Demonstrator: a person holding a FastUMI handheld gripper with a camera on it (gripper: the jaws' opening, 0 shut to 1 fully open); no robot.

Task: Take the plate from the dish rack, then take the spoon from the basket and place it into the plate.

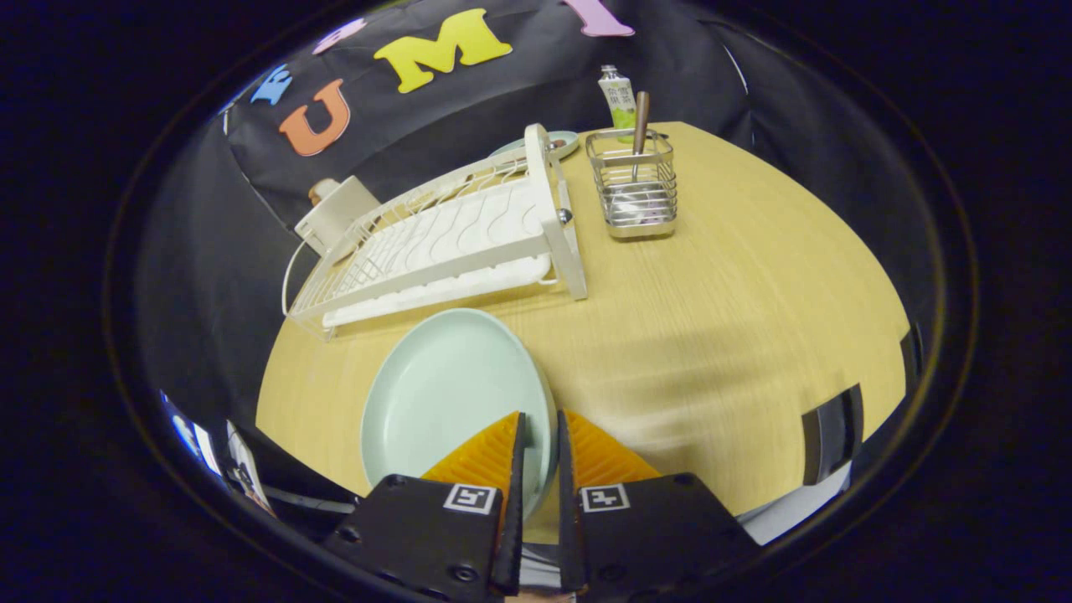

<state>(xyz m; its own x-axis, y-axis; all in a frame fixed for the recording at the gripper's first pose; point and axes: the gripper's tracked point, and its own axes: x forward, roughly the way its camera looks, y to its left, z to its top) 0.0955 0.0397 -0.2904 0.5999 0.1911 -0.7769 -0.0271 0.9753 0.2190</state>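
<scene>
A pale green plate (444,394) lies low over the wooden table (737,318), just in front of the white dish rack (452,234). My gripper (540,427) is shut on the plate's right rim, one finger over the dish and one outside it. I cannot tell whether the plate rests on the table or hangs above it. Beyond the fingers, to the right of the rack, stands a wire basket (636,188). A spoon (640,121) stands upright in it, its brown handle sticking out of the top.
The rack holds no dishes. Behind it sit a small pale dish (561,142) and a white container (335,209). A bottle (615,96) stands behind the basket. A wide stretch of bare wood lies to the right of the plate.
</scene>
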